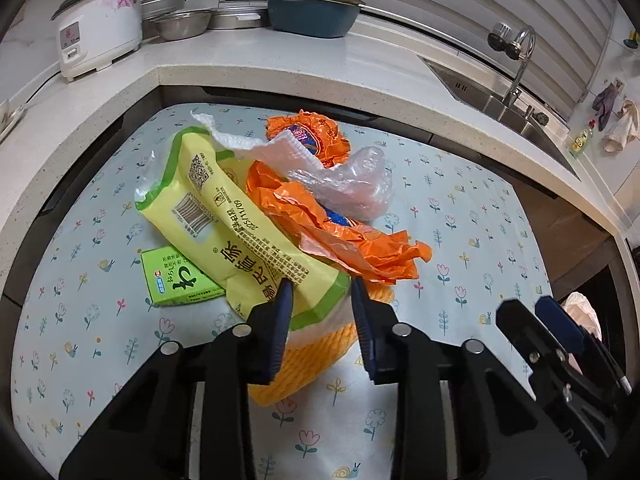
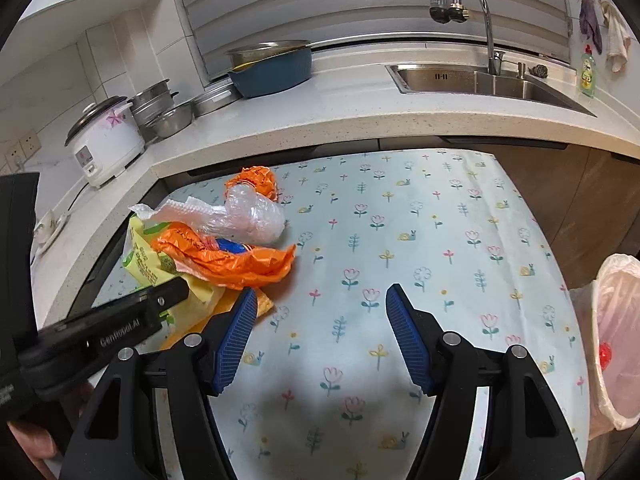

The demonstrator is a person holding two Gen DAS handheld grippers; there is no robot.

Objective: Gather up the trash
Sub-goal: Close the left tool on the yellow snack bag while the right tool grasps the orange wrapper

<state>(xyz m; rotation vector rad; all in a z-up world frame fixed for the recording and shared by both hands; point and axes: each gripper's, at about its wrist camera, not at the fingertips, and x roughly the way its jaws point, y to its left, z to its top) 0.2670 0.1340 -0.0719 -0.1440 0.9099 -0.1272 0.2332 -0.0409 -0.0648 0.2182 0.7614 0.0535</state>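
Trash sits heaped on the floral tablecloth (image 1: 460,240) of a low table tucked against the kitchen counter (image 1: 248,64). In the left wrist view, the left gripper (image 1: 322,286) has its blue fingers apart, one on each side of the near end of a yellow wrapper (image 1: 236,220) with green edges; whether the pads press the wrapper cannot be told. An orange cloth (image 1: 304,364) lies under that end, between the fingers. At 9 o'clock from the wrapper's near end is a small green box (image 1: 178,278), touching it. Crumpled orange plastic (image 1: 352,240) spreads at 1 o'clock from the fingers, with a clear plastic bag (image 1: 352,188) beyond it, a white paper towel (image 1: 272,148) at 12 o'clock, and a second orange wrapper (image 1: 308,136) farthest back.

Seen from the right wrist, the right gripper (image 2: 322,300) hovers wide open over bare tablecloth, with the heap at 10 o'clock. At 3 o'clock, off the table's edge, stands a bin lined with a pinkish bag (image 2: 616,344); something red lies inside. On the counter are a rice cooker (image 2: 106,144), metal bowls (image 2: 172,116) and a sink (image 2: 480,80).
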